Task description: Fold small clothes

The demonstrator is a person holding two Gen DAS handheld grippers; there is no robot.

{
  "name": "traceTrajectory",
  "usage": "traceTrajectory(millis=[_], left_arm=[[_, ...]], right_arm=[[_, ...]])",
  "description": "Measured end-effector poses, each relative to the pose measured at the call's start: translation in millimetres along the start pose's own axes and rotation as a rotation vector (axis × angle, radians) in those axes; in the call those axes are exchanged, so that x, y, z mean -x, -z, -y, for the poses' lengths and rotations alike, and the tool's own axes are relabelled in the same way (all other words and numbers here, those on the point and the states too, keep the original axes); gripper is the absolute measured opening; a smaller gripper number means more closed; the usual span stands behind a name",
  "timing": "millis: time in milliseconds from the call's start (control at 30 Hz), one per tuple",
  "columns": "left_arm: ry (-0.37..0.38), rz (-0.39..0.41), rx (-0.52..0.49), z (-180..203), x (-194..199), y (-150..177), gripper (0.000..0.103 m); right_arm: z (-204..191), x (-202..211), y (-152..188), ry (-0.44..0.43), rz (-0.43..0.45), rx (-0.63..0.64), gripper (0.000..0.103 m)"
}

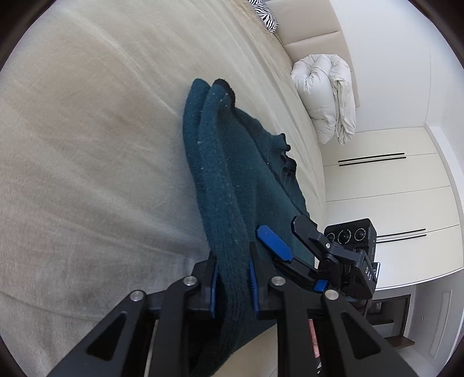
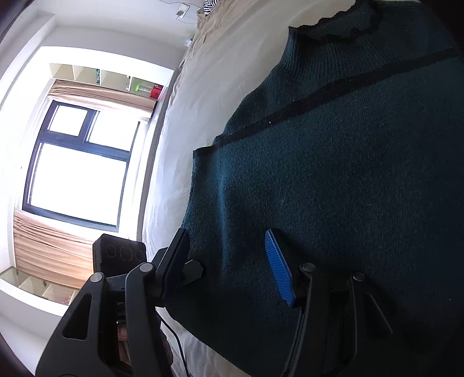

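A dark teal knitted sweater [image 1: 232,162] with black trim lies on a beige bed [image 1: 87,145]. My left gripper [image 1: 232,285] is shut on a bunched fold of the sweater, which rises from the bed into its blue pads. My right gripper [image 1: 285,240] shows to the right of it in the left wrist view, jaws apart over the sweater. In the right wrist view the right gripper [image 2: 229,261] is open, its fingers straddling the sweater's [image 2: 333,174] edge, the blue pad [image 2: 279,266] resting on the knit. The sweater's collar [image 2: 342,23] lies at the far end.
A rolled white duvet [image 1: 327,98] and a zebra-print pillow [image 1: 265,13] lie at the bed's far end. White cabinets [image 1: 391,179] stand beside the bed. A bright window [image 2: 78,168] with tan curtains is on the other side.
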State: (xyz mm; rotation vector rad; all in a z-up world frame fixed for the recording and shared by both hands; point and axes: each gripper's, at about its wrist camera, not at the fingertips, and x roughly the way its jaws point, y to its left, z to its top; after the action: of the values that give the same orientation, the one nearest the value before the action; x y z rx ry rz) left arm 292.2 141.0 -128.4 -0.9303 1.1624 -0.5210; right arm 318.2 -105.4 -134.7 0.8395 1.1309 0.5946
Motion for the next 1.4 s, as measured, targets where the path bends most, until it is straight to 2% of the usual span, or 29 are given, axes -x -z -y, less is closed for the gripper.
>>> traceTrajectory(millis=[233,300,500,667,733,767,833,933,1067,1200,1333,1400], left_arm=[[0.01,0.003,-0.126,63.4,-6.5,-0.2,0.018],[0.006,-0.007,-0.169,86.0,-18.2,3.3,0.018],[0.018,-0.093,-0.279,144.2,-82.6,24.9,0.018],[0.037,-0.174,-0.303,153.5,-148.2,46.0,0.019],[0.008,-0.192,-0.316,152.2,-159.6,55.9,0.024],[0.01,-0.187,-0.326,153.0,-158.9,59.8,0.027],[0.048,-0.18,-0.341,154.6,-149.8,65.5,0.047],[0.07,-0.145,-0.359,155.3,-127.6,69.9,0.067],[0.092,-0.112,-0.383,146.1,-92.0,81.0,0.068],[0.049,-0.04,-0.426,119.7,-54.1,89.9,0.068],[0.094,0.002,-0.402,79.4,-38.8,90.1,0.068],[0.083,0.024,-0.424,70.9,-40.6,88.3,0.068]], right_arm=[[26.4,65.3,-7.7,-0.098,0.116,-0.078,0.06],[37.8,86.4,-11.2,-0.122,0.152,-0.107,0.067],[75.7,138.2,-17.0,-0.21,0.23,-0.18,0.07],[109.9,172.6,-19.7,-0.279,0.27,-0.247,0.07],[120.8,178.8,-19.2,-0.3,0.272,-0.271,0.07],[122.6,181.6,-17.9,-0.307,0.268,-0.271,0.07],[121.7,184.3,-18.3,-0.306,0.262,-0.252,0.07],[117.7,182.6,-20.1,-0.276,0.252,-0.231,0.07],[113.0,179.6,-20.5,-0.238,0.248,-0.212,0.07],[96.7,175.8,-15.2,-0.157,0.219,-0.162,0.069],[86.0,169.1,-11.3,-0.057,0.192,-0.078,0.069],[76.1,153.5,-14.2,-0.012,0.153,-0.032,0.068]])
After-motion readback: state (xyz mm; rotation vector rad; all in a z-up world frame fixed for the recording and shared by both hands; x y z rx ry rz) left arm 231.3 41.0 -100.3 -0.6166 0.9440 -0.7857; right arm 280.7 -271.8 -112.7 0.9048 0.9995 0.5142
